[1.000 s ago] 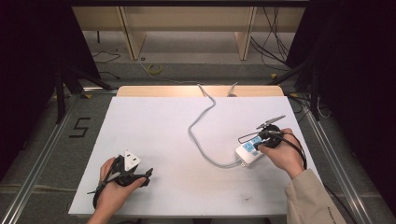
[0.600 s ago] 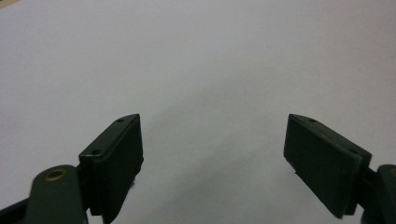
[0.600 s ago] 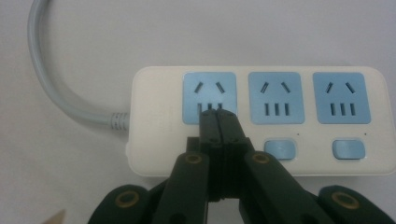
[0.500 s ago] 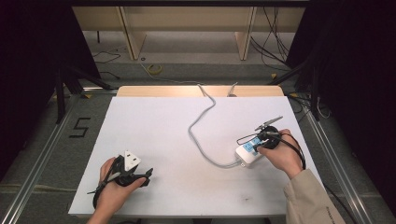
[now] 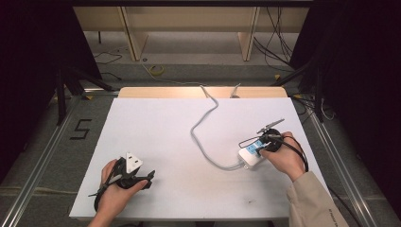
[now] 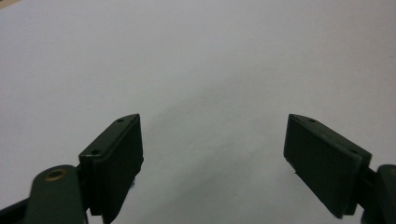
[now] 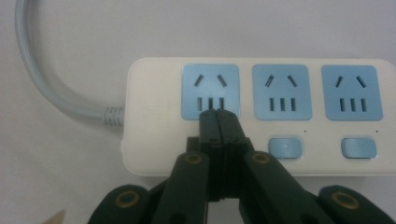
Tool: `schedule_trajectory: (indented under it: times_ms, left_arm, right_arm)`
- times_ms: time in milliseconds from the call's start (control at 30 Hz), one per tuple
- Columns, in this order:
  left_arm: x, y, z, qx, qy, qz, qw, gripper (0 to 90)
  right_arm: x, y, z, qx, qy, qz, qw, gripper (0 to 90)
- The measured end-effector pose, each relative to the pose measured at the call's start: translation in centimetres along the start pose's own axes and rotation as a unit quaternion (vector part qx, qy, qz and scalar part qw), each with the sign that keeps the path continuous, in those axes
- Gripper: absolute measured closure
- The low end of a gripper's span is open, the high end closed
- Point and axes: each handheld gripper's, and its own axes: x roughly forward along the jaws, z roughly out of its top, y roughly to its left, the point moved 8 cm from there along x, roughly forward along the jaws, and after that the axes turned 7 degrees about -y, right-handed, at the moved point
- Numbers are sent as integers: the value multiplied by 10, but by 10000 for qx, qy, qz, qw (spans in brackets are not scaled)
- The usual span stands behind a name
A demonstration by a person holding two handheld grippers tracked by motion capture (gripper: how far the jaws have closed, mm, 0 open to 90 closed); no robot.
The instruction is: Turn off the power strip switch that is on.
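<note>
At the right side of the white bench, nothing has shifted: the clenched right gripper stays pressing a switch on the white 3-socket power strip, while the left gripper rests released.

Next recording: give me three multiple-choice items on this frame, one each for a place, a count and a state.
1. Where on the white table does the power strip lie?
A. near the right edge
B. near the left edge
C. at the far left corner

2. How many blue socket panels does the power strip have?
A. two
B. three
C. five

3. How do the jaws of the right hand-held gripper stand?
A. wide apart
B. shut together
C. clamped round the grey cable

Answers:
1 A, the high view shows it by the person's right hand.
2 B, the right gripper view shows three in a row.
3 B, their tips meet over the first panel's switch spot.
</note>
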Motion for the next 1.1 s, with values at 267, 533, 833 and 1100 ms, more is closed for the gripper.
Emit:
schedule_trajectory:
  times_ms: [267,533,833,1100]
  left_arm:
    - [0,0,0,1,0,-3,10000,193]
    - [0,0,0,2,-2,0,10000,193]
    - [0,0,0,0,-7,3,10000,193]
    - [0,0,0,-8,-9,9,10000,193]
  right_arm:
    - [2,-1,-2,-11,42,4,10000,900]
    - [2,0,-1,-28,45,-33,10000,900]
    - [3,1,-2,-71,75,-123,9999,900]
    - [3,2,-2,-69,89,-154,9998,900]
